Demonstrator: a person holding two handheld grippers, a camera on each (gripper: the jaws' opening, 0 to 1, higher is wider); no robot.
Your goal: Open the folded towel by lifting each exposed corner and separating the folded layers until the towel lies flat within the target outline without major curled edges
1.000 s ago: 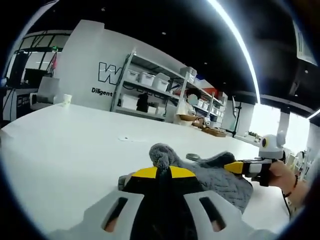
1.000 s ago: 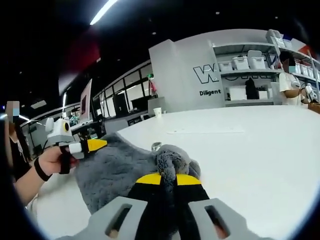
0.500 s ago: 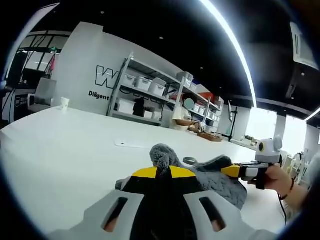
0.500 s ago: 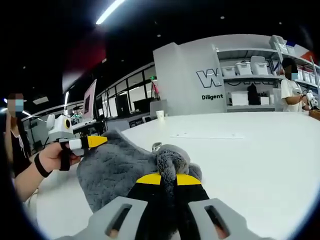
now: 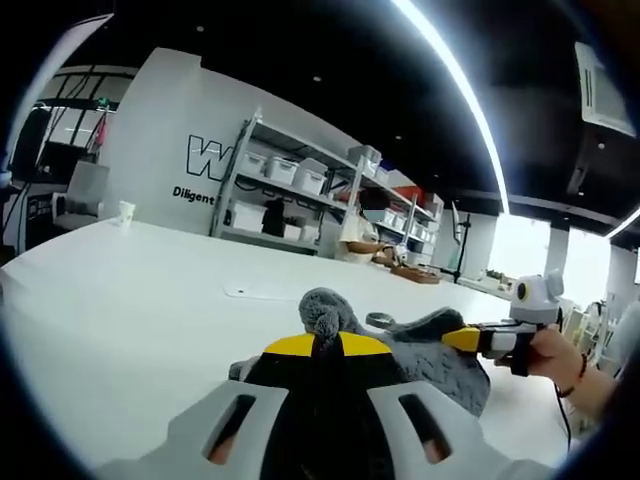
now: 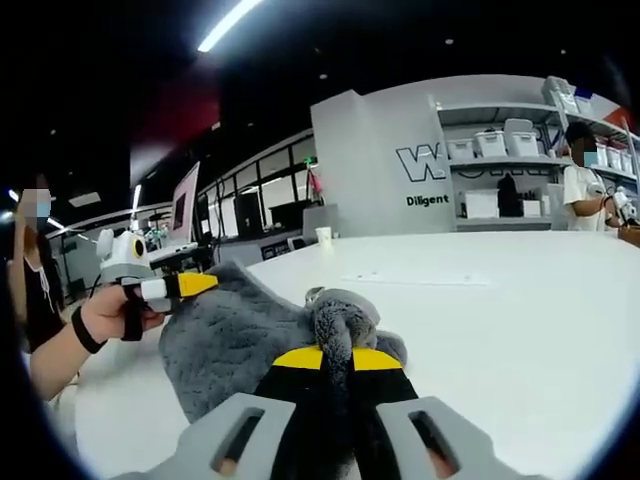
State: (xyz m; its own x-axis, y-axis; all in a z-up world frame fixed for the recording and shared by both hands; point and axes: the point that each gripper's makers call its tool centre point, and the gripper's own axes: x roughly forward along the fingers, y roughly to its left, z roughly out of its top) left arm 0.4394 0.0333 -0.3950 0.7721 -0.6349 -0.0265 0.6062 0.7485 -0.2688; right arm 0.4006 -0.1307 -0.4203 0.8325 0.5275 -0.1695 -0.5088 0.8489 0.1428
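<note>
Clearly both yellow-tipped grippers are clamped on corners of the fluffy grey quilted towel [image 6: 235, 340], held above the broad white table [image 5: 130, 290]: left gripper [image 5: 322, 345], right gripper [image 6: 336, 352]. Best to draw them apart evenly, keeping tension, then lower it. No target outline is discernible, possibly hidden. Both hands point roughly level.

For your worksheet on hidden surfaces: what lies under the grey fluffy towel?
The white table lies under the grey fluffy towel. Anything beneath the cloth is covered.
</note>
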